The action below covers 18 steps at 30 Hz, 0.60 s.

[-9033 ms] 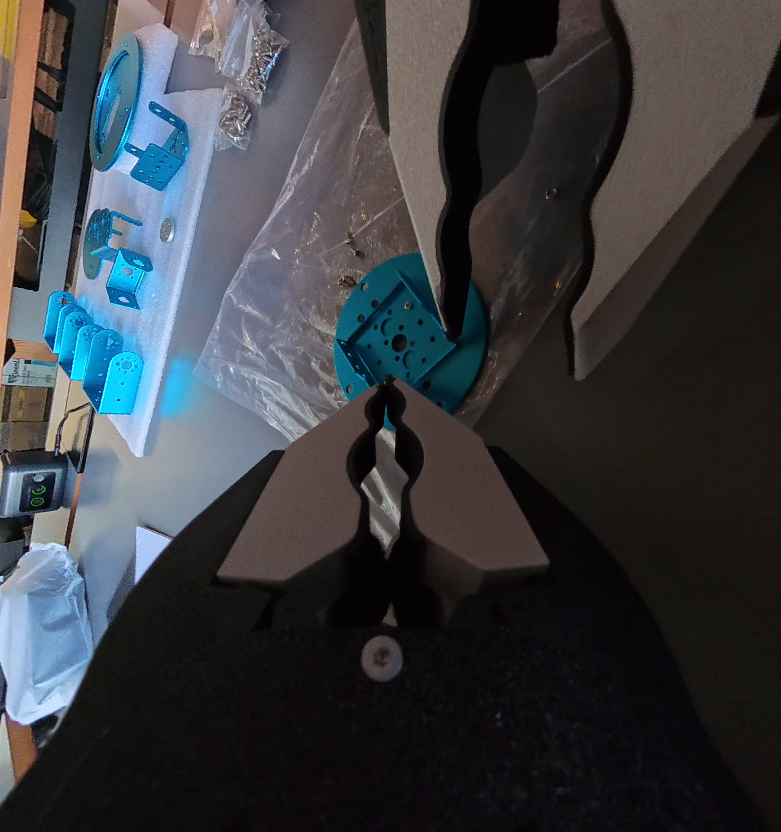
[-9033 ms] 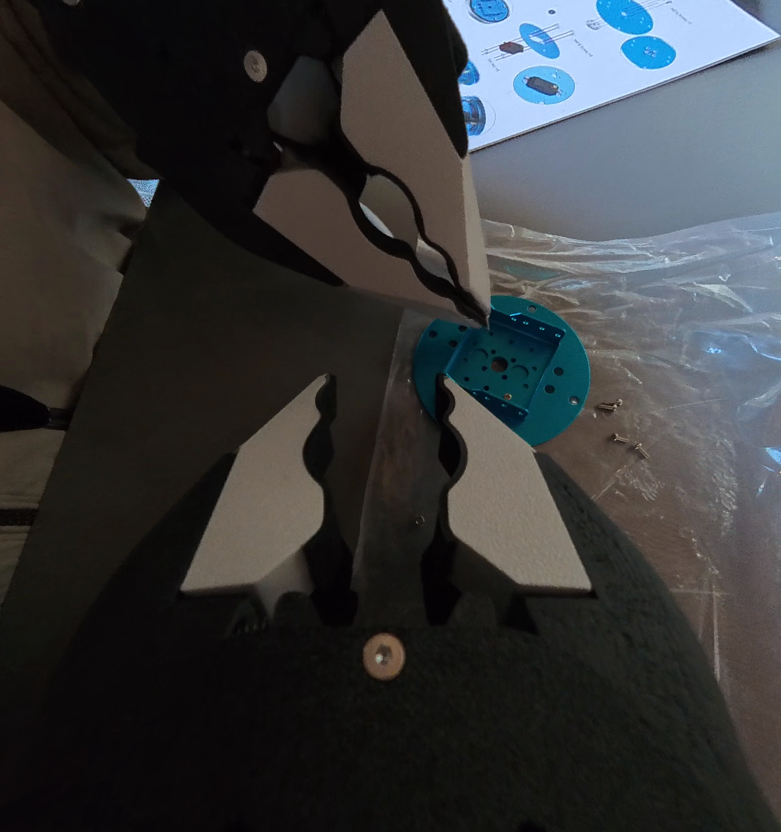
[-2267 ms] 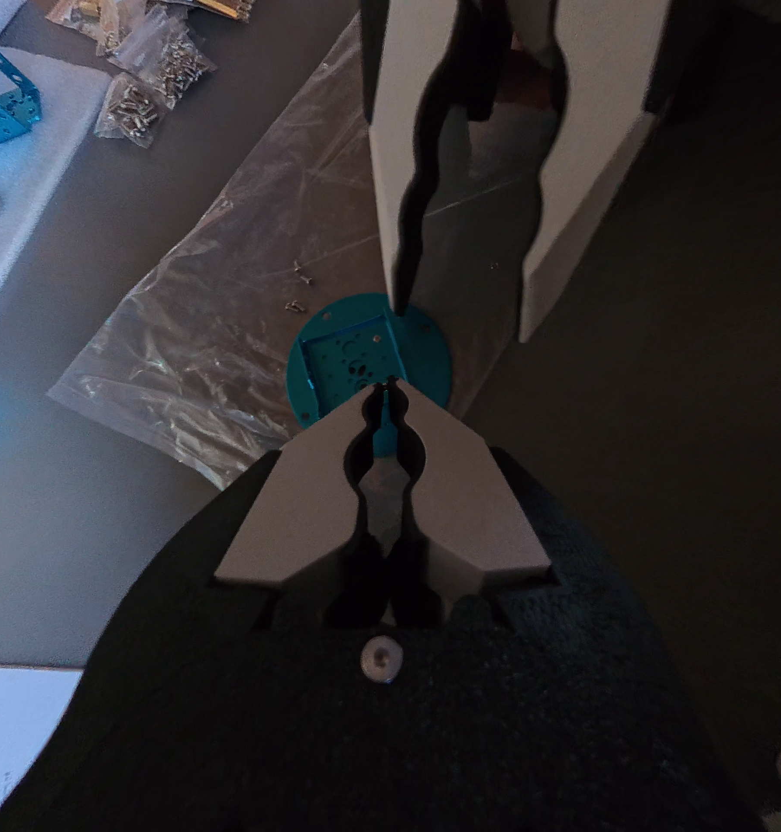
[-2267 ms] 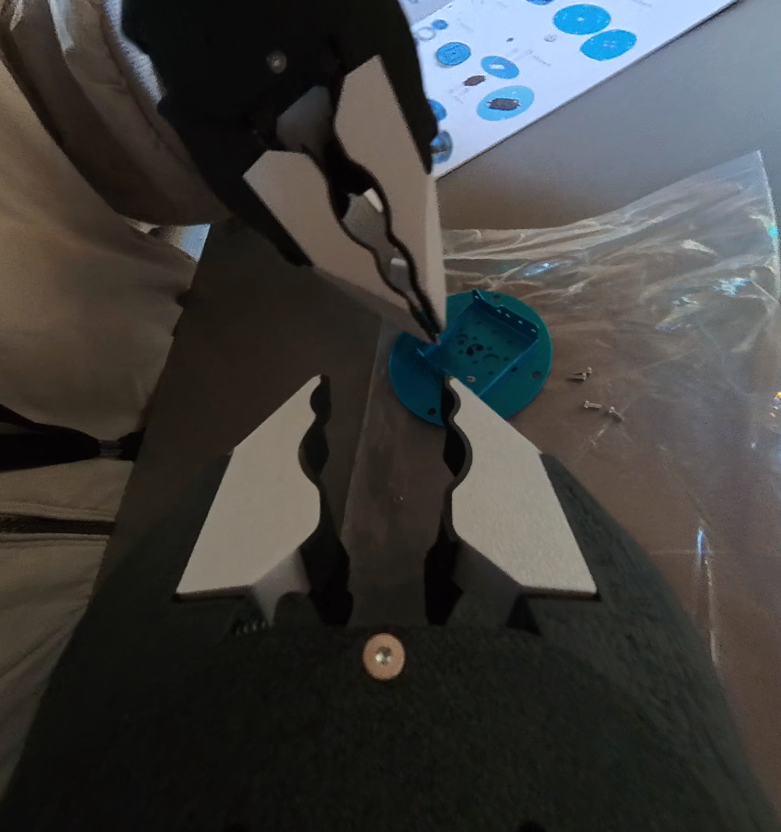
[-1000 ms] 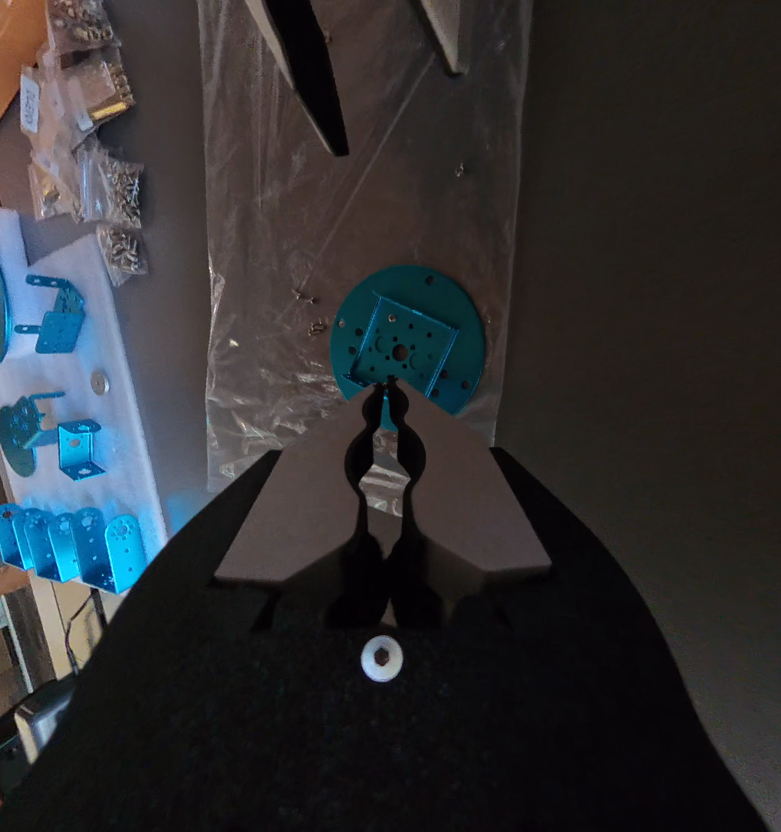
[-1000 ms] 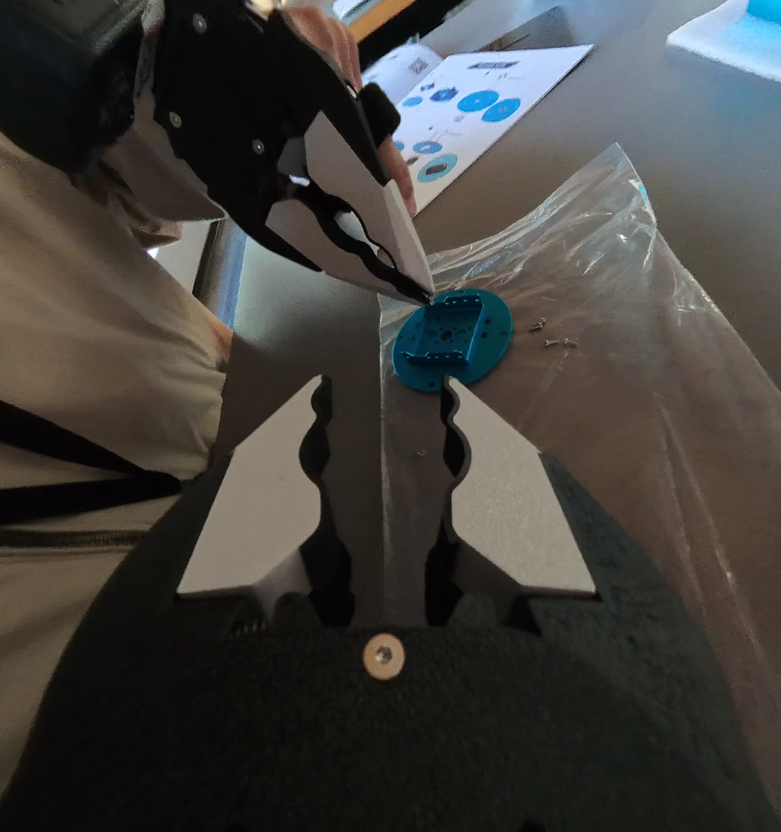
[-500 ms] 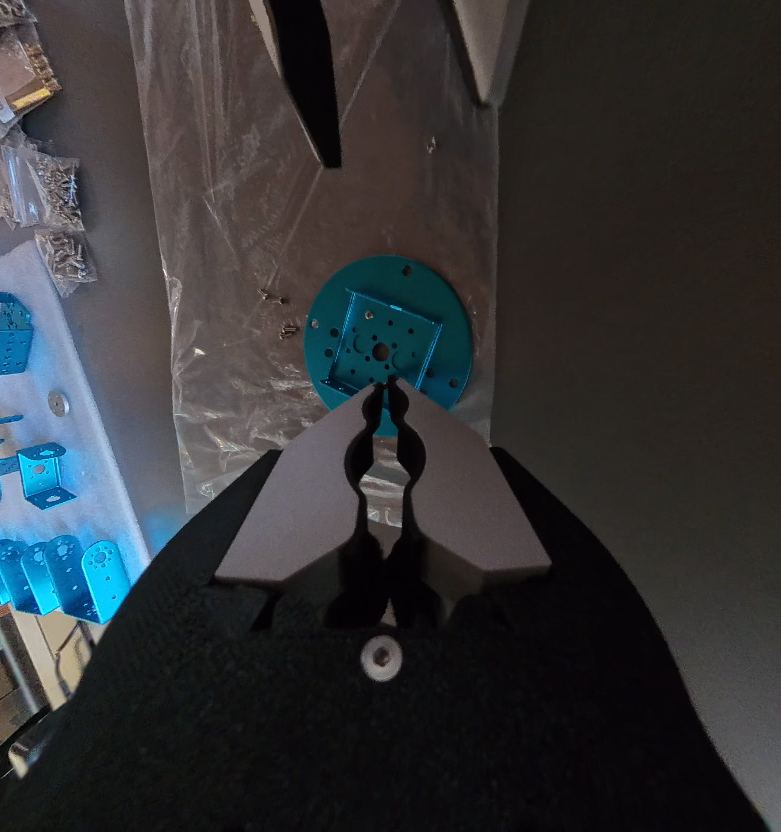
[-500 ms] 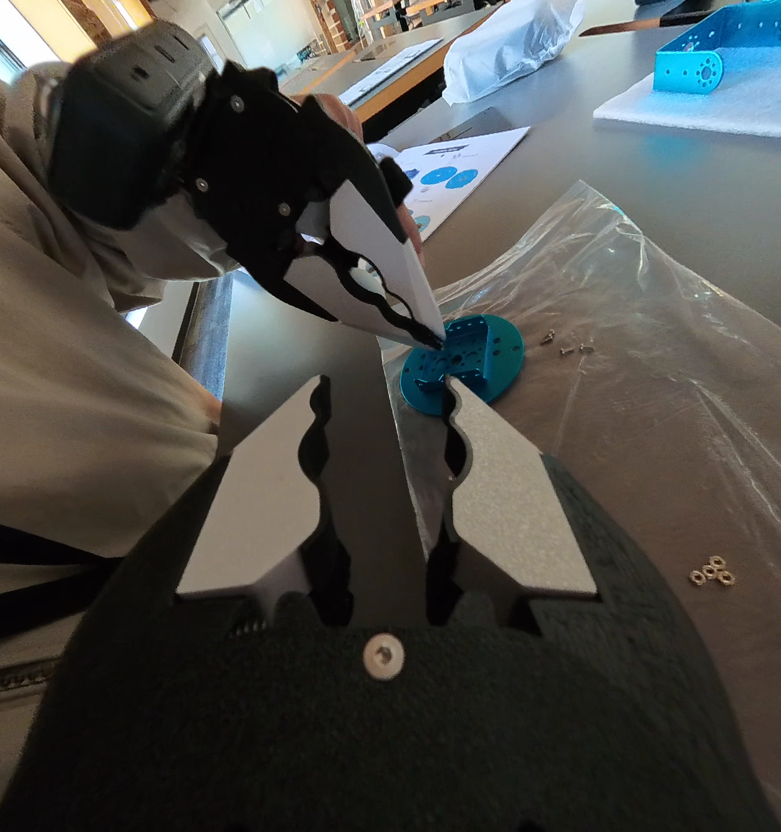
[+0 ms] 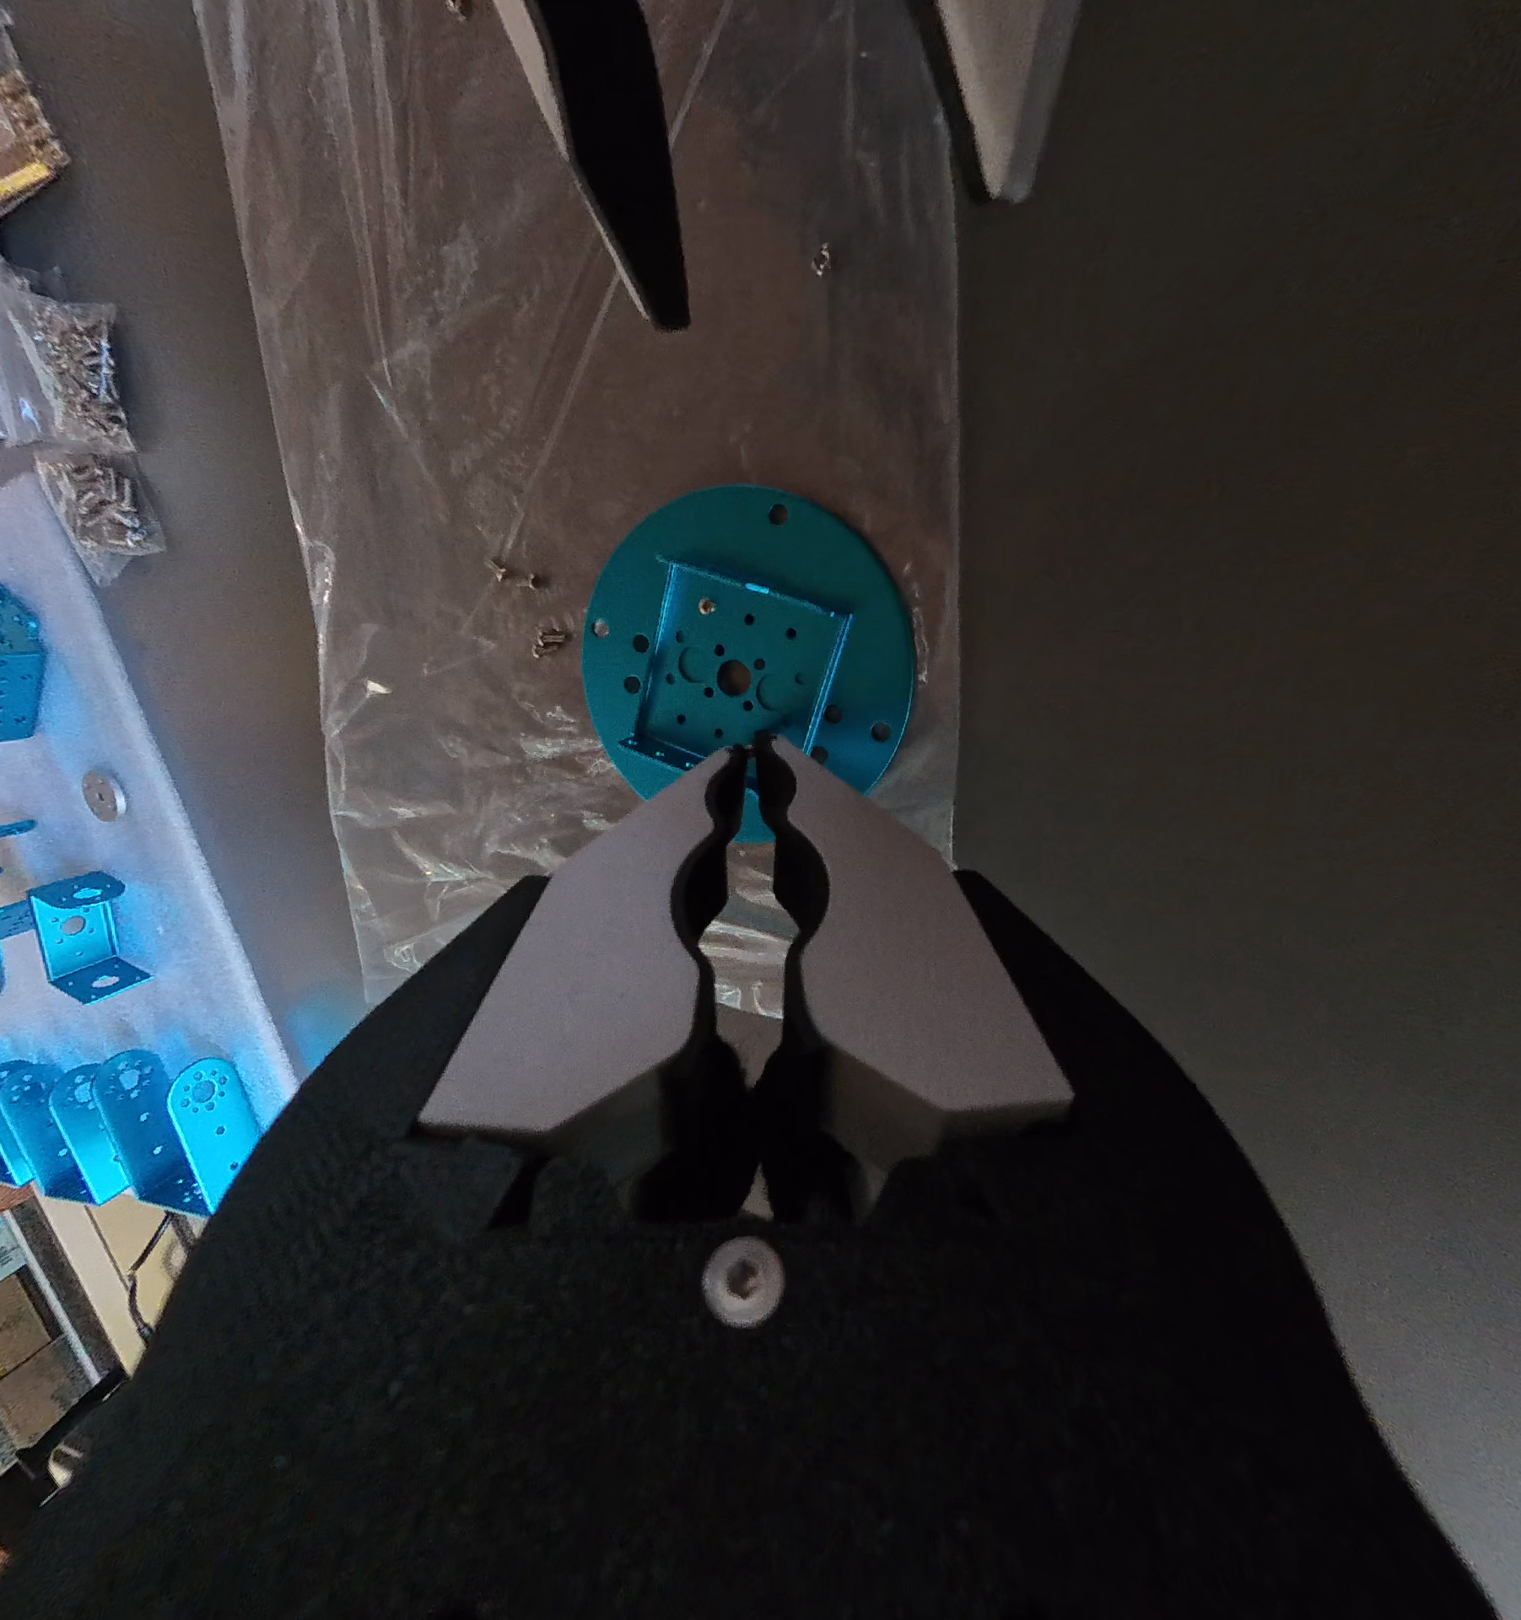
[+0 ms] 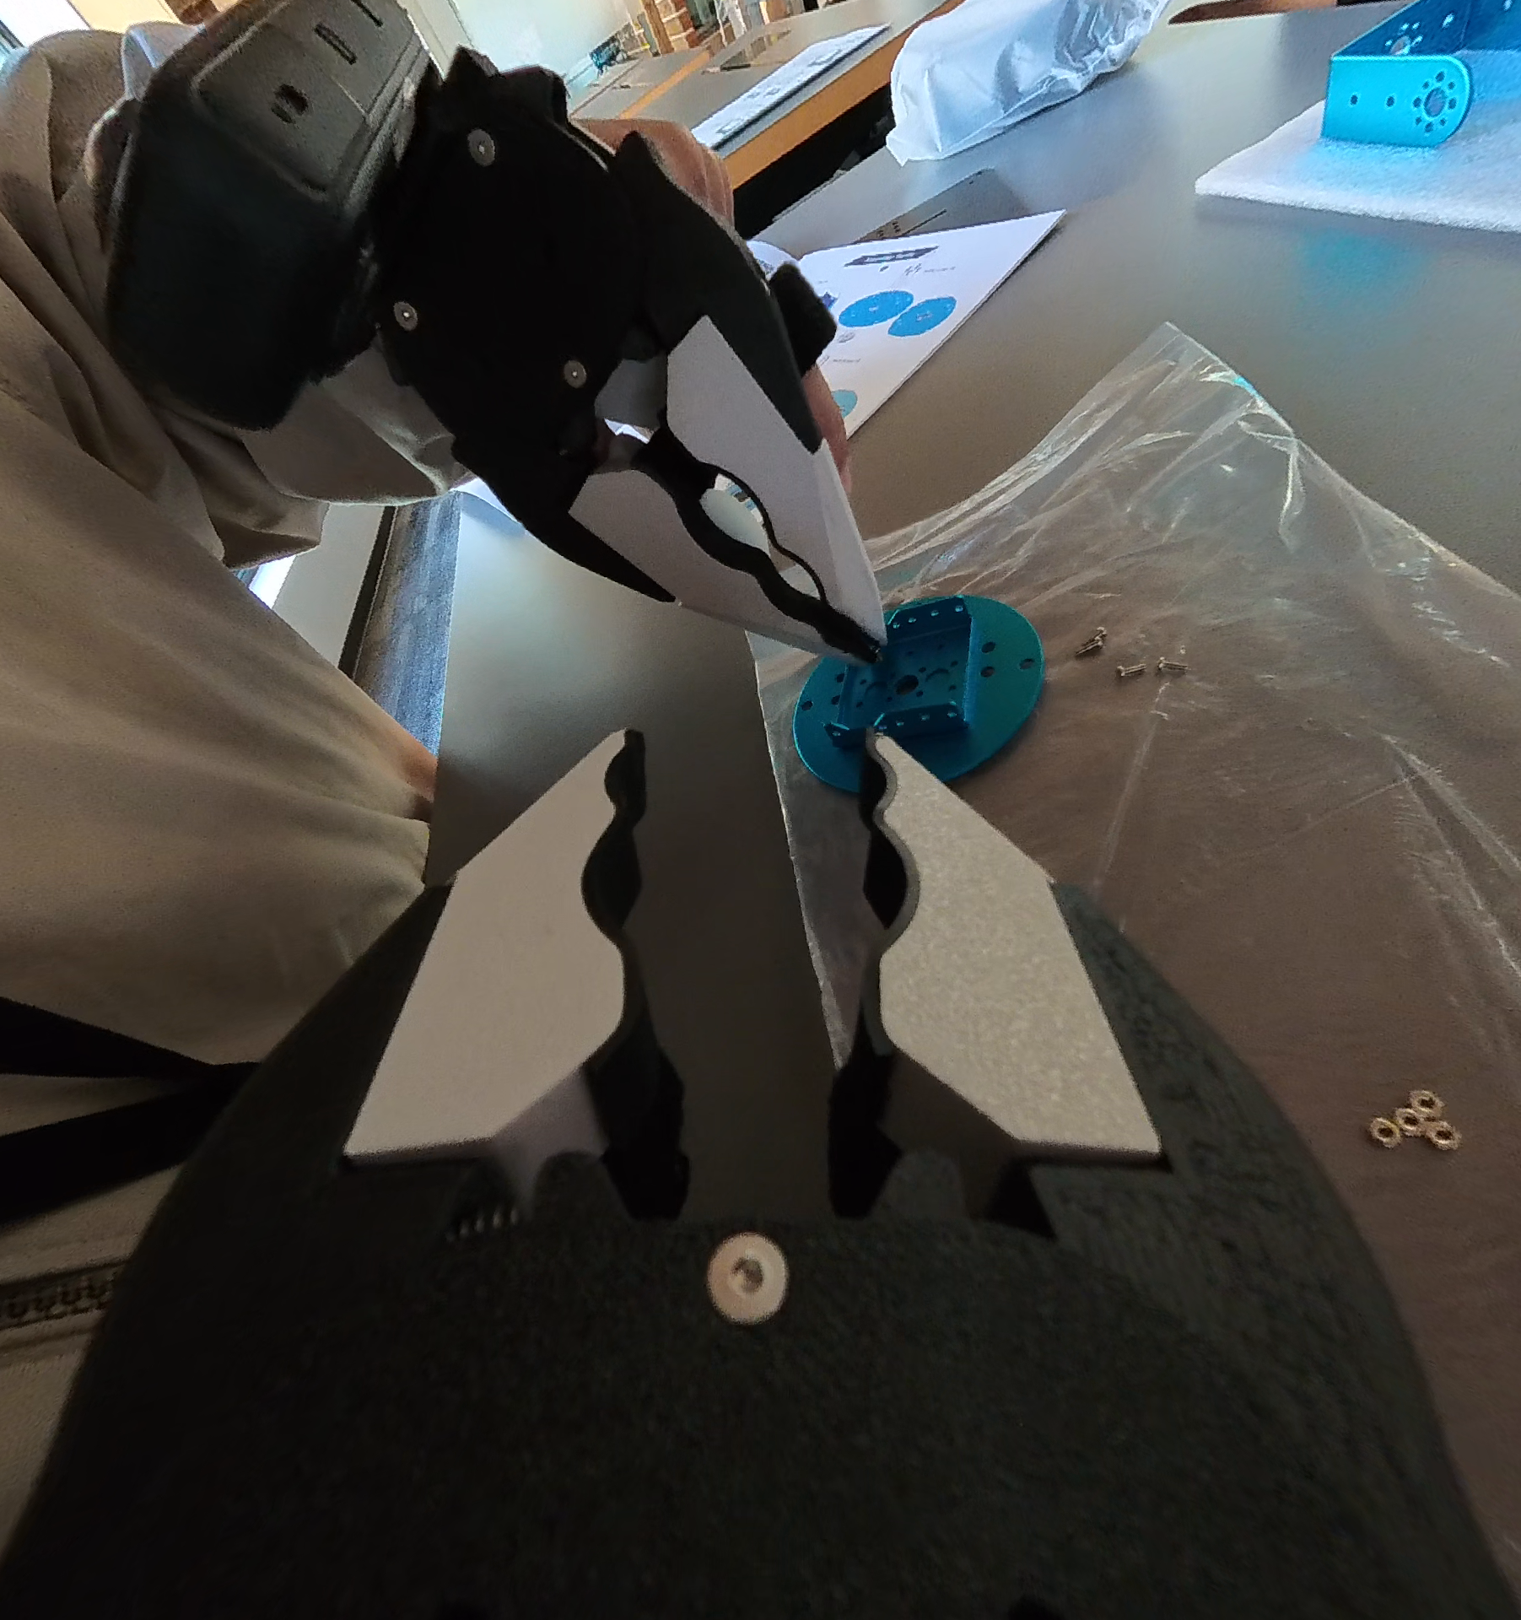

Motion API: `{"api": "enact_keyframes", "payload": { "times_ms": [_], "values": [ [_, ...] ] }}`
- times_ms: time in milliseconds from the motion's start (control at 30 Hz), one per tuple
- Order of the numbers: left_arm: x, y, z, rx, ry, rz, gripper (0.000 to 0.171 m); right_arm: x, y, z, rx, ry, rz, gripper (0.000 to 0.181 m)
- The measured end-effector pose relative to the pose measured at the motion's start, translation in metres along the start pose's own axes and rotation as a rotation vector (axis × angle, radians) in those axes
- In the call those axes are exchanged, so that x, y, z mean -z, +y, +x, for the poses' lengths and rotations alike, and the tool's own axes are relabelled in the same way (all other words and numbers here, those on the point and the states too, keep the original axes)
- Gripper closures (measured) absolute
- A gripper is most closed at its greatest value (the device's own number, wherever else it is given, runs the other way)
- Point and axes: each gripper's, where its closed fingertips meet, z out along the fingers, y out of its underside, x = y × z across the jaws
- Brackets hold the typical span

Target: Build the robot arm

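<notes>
Down on the grey bench (image 10: pixel 1265 289), the left gripper (image 9: pixel 749 748) pinches a tiny dark screw, tips at the square blue perforated bracket (image 9: pixel 739 675) atop the round blue metal disc (image 9: pixel 870 614) on clear plastic sheeting (image 10: pixel 1221 614). Right gripper (image 10: pixel 748 745) hovers near, jaws wide.

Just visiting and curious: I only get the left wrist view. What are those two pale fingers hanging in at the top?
Observer: They belong to the right gripper. It is open and empty, with its tips near the blue round plate.
Operator: Is anything lying near it that I miss?
Observer: Yes, there is a cluster of small nuts on the clear plastic sheet, off to its right.
Operator: And behind my own gripper?
Observer: Beyond the left gripper lies a printed sheet with blue pictures, partly hidden by the gripper.
</notes>
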Motion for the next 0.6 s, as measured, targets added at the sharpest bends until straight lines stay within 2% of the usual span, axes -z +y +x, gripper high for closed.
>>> {"api": "enact_keyframes", "payload": {
  "times_ms": [600],
  "values": [
    [-0.0024, 0.0003, -0.0004, 0.039, -0.002, -0.017, 0.170, 0.0008, 0.0013, 0.0000, -0.022, -0.011, -0.005, 0.136]
  ]
}}
